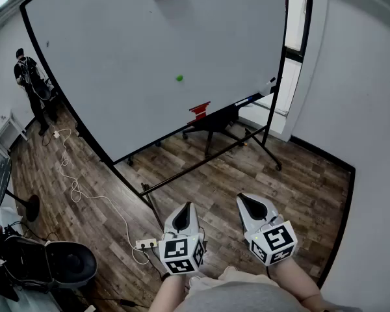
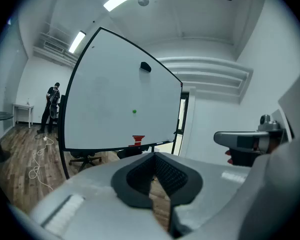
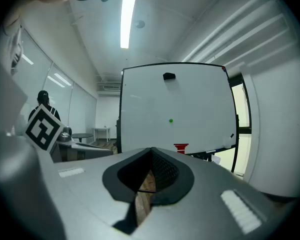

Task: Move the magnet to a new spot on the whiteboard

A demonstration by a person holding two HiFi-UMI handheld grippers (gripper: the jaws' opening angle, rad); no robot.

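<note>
Presently both claws are held low, close to the body: the left claw (image 1: 182,220) and the right claw (image 1: 250,205) are each pressed together, with nothing pinched between the jaws. Ahead and above them, well apart across the wood floor (image 1: 247,168), the whiteboard (image 1: 117,51) is stood on its frame. The green magnet (image 1: 179,78) is stuck near the board's middle, above a red object (image 1: 199,111) at its lower edge. It is seen almost straight ahead of the left claw, with the right claw offset sideways, so the left is judged better placed. As a small round dot, the magnet shows no long axis.
</note>
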